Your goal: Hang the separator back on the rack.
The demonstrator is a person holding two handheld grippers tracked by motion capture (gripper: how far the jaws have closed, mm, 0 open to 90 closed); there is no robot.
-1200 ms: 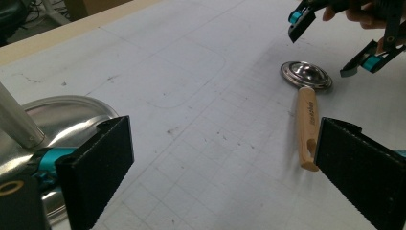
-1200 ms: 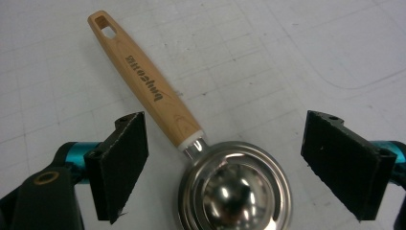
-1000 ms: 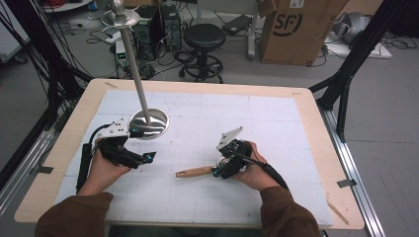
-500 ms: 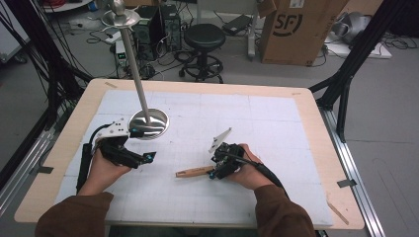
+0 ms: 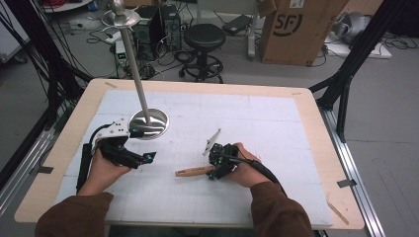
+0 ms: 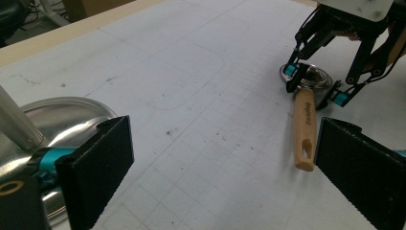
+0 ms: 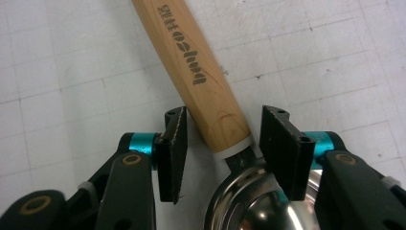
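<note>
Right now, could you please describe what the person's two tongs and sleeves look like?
Both tongs, the left tongs and the right tongs, are black linkages with teal fittings and ridged black pads. A grey three-cornered plate tops each, and a black cable trails back from each. The sleeves are brown.

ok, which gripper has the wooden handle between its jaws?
The right gripper: its jaws have just been closing around the wooden handle, pads not quite touching. The left gripper stands open beside the stand base, nothing between its jaws.

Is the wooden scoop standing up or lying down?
Lying down: the scoop rests flat on the table, with the right gripper's jaws around its neck.
</note>
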